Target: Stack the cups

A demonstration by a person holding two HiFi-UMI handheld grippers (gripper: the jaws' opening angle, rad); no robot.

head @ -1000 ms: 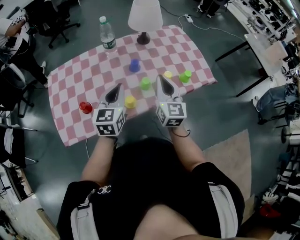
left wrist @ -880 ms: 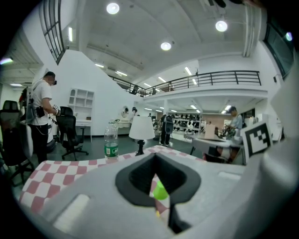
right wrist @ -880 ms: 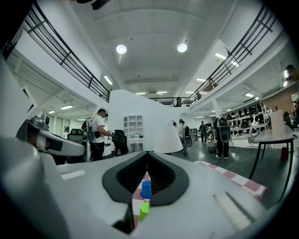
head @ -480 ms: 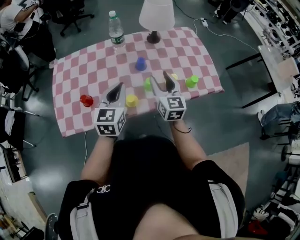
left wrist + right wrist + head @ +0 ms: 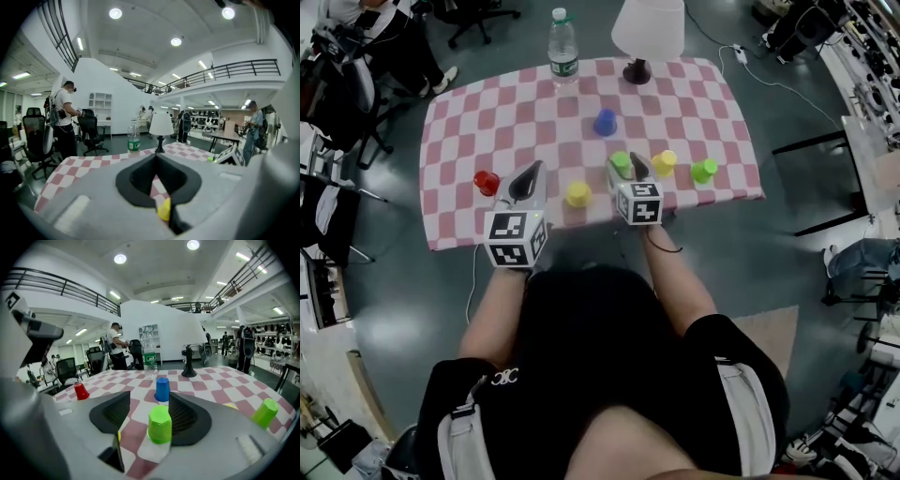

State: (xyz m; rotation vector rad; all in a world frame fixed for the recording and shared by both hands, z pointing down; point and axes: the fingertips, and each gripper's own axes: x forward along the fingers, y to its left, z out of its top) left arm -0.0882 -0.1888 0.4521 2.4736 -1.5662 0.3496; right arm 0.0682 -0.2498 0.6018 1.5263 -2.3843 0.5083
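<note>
- Table (image 5: 450, 240), near edge: runs under the marker cubes of both grippers. The checked cloth (image 5: 487, 122) covers the top to every edge.
- Left gripper (image 5: 529, 174): jaws closed tip to tip, with nothing clamped in them. It sits just inside the near edge.
- Red cup (image 5: 487, 181): just left of the left gripper's tips, and apart from them.
- Yellow cup (image 5: 577, 194): just right of the left gripper, in the gap between the two grippers and touching neither.
- Right gripper (image 5: 149, 401): jaws parted, and they have just been opening. A green cup stands between them and is not squeezed.
- Green cup (image 5: 160, 423): between the right gripper's jaws, closer to the right-hand jaw. Its long axis is vertical and a flat closed face is turned up.
- Second yellow cup (image 5: 664, 162): just right of the right gripper, standing upright.
- Second green cup (image 5: 704, 171): further right again, near the table's right edge.
- Blue cup (image 5: 162, 389): straight ahead beyond the right gripper's tips, upright, with bare cloth all round it.
- Open cloth: a wide bare stretch lies ahead of the left gripper, reaching to the far edge.
- Bottle (image 5: 563, 42): at the far edge, ahead of the left gripper and a little to its right.
- Lamp (image 5: 647, 28): at the far edge, ahead of the right gripper.
</note>
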